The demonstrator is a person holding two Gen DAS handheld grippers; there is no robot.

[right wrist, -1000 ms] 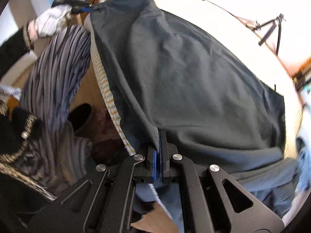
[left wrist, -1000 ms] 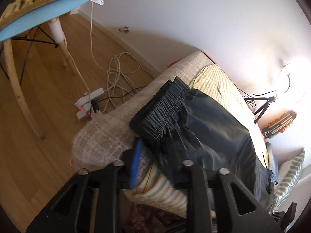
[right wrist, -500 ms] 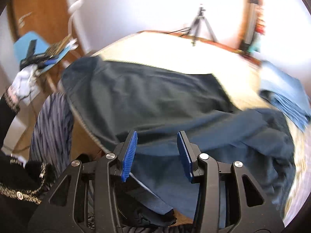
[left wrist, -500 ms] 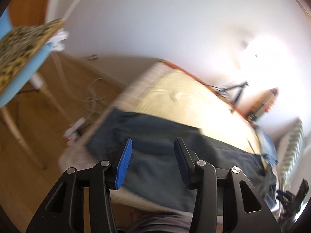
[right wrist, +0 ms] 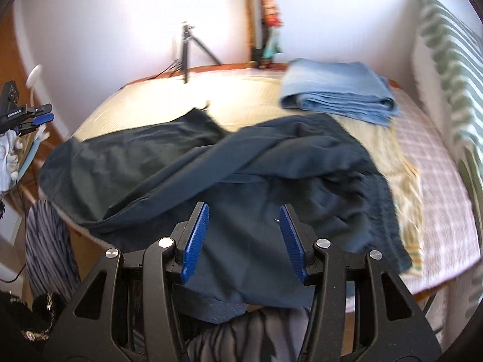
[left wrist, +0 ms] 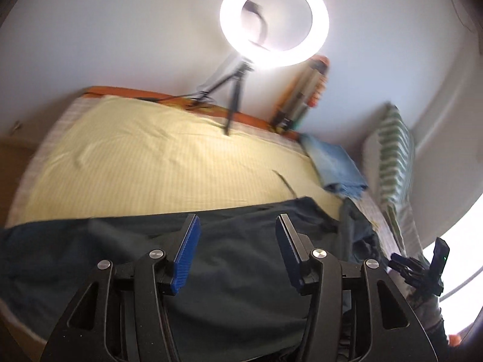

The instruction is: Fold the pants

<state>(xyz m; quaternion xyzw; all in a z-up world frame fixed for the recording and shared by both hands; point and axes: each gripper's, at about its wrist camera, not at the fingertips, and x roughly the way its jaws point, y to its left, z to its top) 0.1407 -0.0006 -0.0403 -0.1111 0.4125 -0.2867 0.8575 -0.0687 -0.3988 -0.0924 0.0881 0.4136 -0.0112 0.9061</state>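
Observation:
Dark navy pants (right wrist: 229,175) lie rumpled across the near edge of a bed with a pale yellow striped sheet (left wrist: 157,166). One part is folded over another, and the near hem hangs over the bed's edge. In the left wrist view the pants (left wrist: 235,265) fill the lower frame. My left gripper (left wrist: 237,226) hovers above them with its jaws opening and nothing between the blue pads. My right gripper (right wrist: 244,214) also hovers over the cloth, jaws opening, holding nothing.
A folded light blue cloth (right wrist: 338,90) lies at the bed's far right, beside a green-striped pillow (right wrist: 449,60). A lit ring light (left wrist: 274,18) on a small tripod (right wrist: 187,48) stands at the far edge by the wall. Striped trousers of a person (right wrist: 48,247) show at lower left.
The right gripper let go of the pants' edge and opened. Both grippers rose and swung round, from the floor-side end of the bed to facing across it toward the wall. The pants now lie spread and rumpled.

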